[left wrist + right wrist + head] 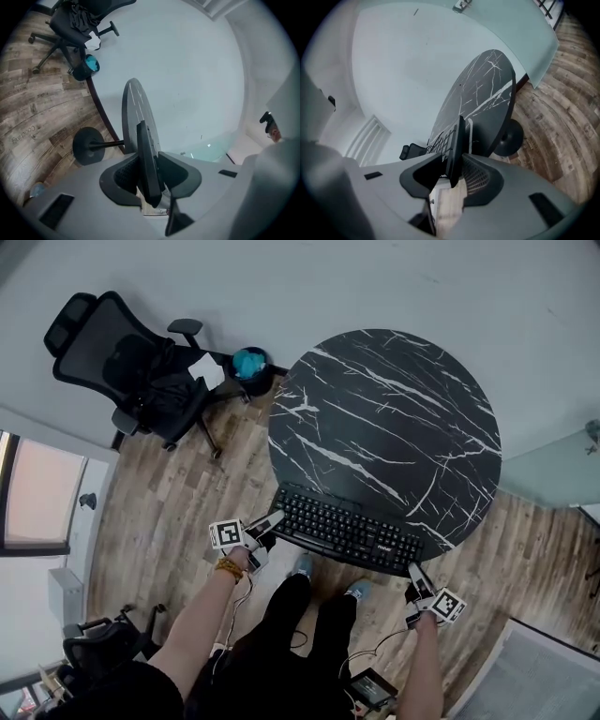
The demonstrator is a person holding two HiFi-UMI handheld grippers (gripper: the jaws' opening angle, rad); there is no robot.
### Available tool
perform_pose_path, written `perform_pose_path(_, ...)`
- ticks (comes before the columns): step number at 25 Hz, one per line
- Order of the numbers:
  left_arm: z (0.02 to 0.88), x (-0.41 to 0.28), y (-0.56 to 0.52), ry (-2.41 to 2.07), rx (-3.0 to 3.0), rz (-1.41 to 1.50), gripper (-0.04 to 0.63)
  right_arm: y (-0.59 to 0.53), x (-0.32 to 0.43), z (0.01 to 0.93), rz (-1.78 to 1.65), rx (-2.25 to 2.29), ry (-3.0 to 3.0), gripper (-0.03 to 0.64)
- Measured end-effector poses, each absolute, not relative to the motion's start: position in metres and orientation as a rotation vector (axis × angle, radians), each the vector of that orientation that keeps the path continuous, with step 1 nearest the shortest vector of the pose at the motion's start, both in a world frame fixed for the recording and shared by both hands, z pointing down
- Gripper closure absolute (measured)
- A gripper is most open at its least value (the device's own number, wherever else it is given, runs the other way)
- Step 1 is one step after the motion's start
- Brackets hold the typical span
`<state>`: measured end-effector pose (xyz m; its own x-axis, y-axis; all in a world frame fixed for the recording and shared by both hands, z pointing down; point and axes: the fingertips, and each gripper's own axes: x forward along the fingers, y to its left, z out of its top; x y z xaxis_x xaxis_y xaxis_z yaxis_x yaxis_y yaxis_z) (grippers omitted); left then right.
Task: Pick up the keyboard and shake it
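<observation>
The black computer keyboard (347, 531) lies across the near rim of the round black white-veined marble tabletop (394, 418), held at both ends. From the head view it is hard to tell whether its underside touches the tabletop or hangs just clear of it.

The left claw (272, 520) is clamped on the keyboard's left end and the right claw (413, 572) on its right end. From above the claw tips are small and partly covered by the marker cubes, so the grip is unclear there. The person's hands are hidden behind the grippers; only the forearms and dark-clothed legs show.

The left gripper view settles it. There the left claw (149, 177) has both jaws pressed against the keyboard (146, 154), which shows edge-on as a thin dark slab, its keys out of sight. The right gripper view shows the right claw (453, 172) gripping the other end of the keyboard (455, 145), with a few rows of keys showing on its left face.

Both gripper views show the table's black pedestal foot (86, 145) on the wooden plank floor (28, 117), which the tabletop covers in the head view. The black office chair (131, 362) is whole only from above and cut off at the frame edge in the left gripper view.
</observation>
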<state>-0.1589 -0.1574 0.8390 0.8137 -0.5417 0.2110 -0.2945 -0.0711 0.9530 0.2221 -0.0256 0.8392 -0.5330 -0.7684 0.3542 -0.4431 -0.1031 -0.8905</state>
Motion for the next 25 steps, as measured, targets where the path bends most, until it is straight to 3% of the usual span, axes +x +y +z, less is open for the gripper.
perform_pose_path(9, 0.764, -0.154, -0.172, -0.536, 1.852, -0.255, 0.479, -0.037, 0.228, 0.783, -1.468, -1.343, 2.132, 0.479)
perform_pose_path(18, 0.651, -0.152, -0.202, -0.341, 1.964, -0.438, 0.486, -0.061, 0.227, 0.627, -1.055, -0.989, 2.321, 0.474)
perform_pose_path(23, 0.593, -0.143, -0.203, -0.140, 2.077, -0.506, 0.503, -0.073, 0.237, 0.571, -1.014, -0.856, 2.438, 0.440)
perform_pose_path(25, 0.581, -0.142, -0.198, -0.081, 2.126, -0.497, 0.508, -0.073, 0.240, 0.565, -1.025, -0.833, 2.485, 0.488)
